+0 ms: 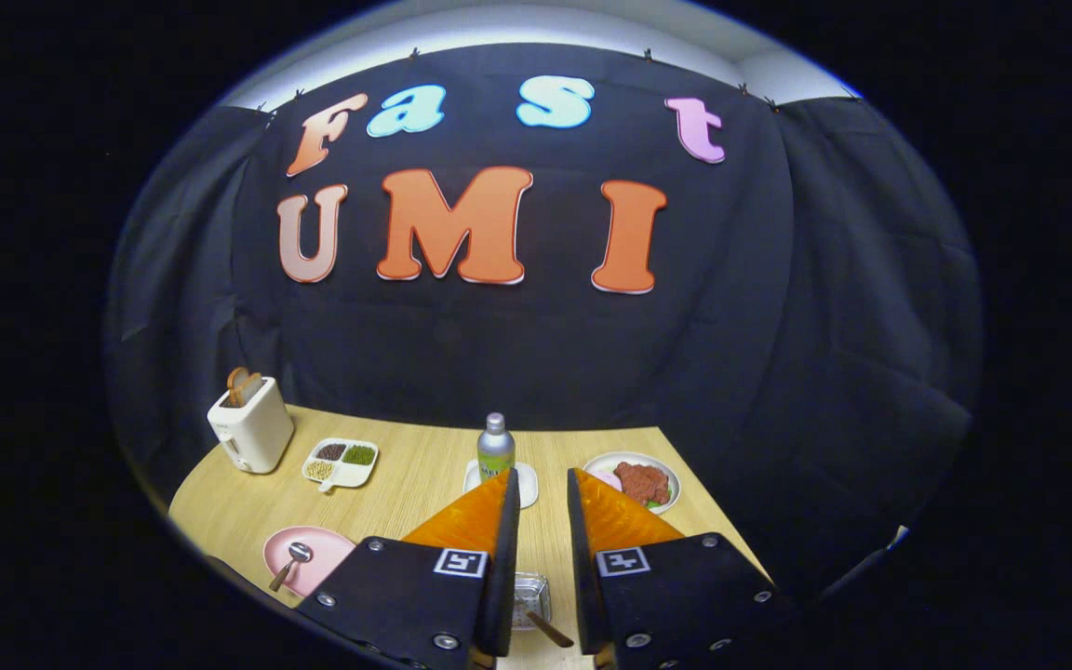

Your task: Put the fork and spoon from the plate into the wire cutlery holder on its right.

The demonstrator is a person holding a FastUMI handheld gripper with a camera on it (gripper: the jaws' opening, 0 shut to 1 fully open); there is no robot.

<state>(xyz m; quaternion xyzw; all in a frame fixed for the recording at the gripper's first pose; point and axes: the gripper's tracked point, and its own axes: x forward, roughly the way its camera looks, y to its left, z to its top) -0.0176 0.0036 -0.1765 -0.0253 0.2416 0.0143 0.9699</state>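
The gripper (543,493) is held above the wooden table (415,484), its fingers parted with nothing between the tips. The wire cutlery holder (530,597) is seen below, in the gap between the fingers, with a brown handle (550,630) leaning out of it. Left of the holder, a spoon (290,561) rests on the pink plate (313,555).

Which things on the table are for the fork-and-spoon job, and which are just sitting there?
For the job: pink plate, spoon on it, wire holder between the fingers with a wooden handle sticking out, gripper, fingers apart and holding nothing.

Just sitting there: toaster, snack tray, bottle, food plate.
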